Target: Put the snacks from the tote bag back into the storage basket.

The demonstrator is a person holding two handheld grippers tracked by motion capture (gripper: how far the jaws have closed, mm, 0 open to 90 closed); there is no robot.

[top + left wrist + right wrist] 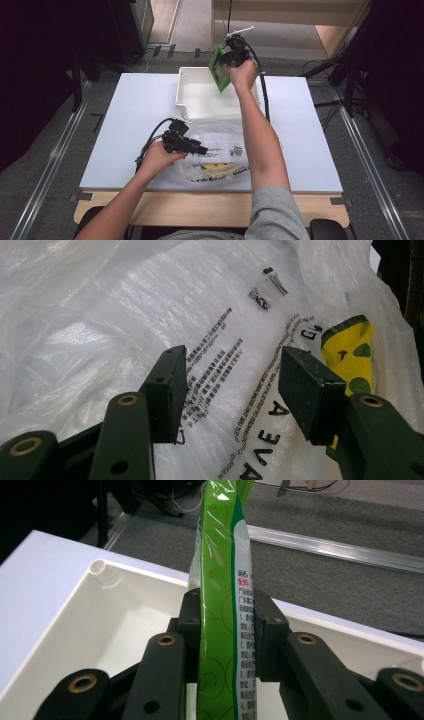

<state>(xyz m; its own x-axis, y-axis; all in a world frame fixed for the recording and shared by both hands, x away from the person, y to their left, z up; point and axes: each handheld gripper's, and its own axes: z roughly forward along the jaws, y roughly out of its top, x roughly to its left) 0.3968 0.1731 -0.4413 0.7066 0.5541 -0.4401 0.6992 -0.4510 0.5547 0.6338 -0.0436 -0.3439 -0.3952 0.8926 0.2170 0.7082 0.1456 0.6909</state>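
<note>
A flat green snack packet (220, 70) (222, 595) hangs upright over the white tray (190, 95) (100, 625) at the table's far side. My right gripper (234, 59) (222, 630) is shut on it, both pads pressed to its sides. A clear plastic bag (220, 150) (150, 305) with printed text lies near the table's front edge, and a yellow packet (350, 352) shows inside it. My left gripper (192, 146) (232, 390) hovers just over the bag with its jaws apart and nothing pinched between them.
The white table (130, 130) has bare room at left and right of the bag. Grey floor and a metal rail (330, 547) lie beyond the tray. Cables trail from both grippers across the table.
</note>
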